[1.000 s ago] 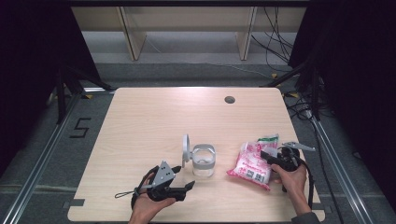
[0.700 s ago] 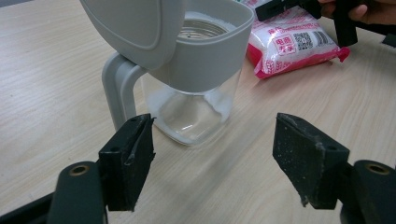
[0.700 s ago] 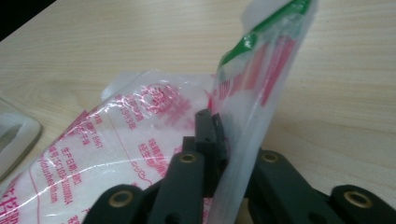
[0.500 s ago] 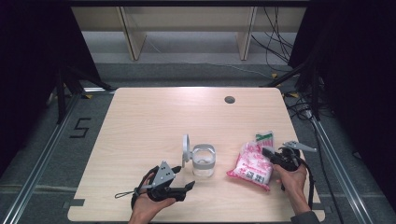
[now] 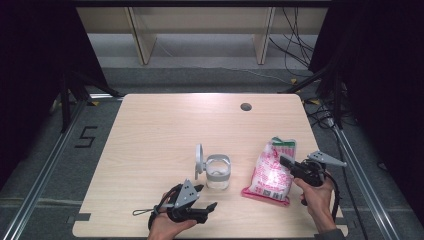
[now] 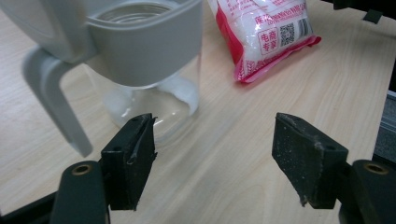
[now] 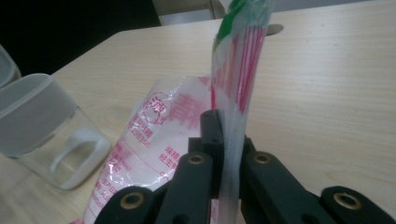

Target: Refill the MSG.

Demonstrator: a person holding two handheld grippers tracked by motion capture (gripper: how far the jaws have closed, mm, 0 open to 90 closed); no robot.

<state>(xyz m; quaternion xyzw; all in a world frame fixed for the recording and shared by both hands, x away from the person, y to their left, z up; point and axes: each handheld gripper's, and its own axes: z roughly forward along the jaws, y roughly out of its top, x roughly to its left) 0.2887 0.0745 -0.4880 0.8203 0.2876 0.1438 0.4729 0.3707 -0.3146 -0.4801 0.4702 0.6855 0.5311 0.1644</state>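
One pale wood table [image 5: 165, 130], dark surroundings, shelving beyond the far edge. Right gripper [image 5: 286, 163] has just closed; its jaws pinch the pink bag [image 5: 272, 172] by the upper edge, now lifted versus a second ago. Clear jar [image 5: 218, 172] sits ahead of the wide-open, empty left gripper [image 5: 210, 206]. Bare tabletop lies beyond both tools.

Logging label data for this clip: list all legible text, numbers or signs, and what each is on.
"5": dark numeral on the grey floor left of the table.
"电商专家": red box on the pink-and-white bag, beside a QR code.
Other red print on the bag: too blurred or creased to read.
Clear jar: no text visible.
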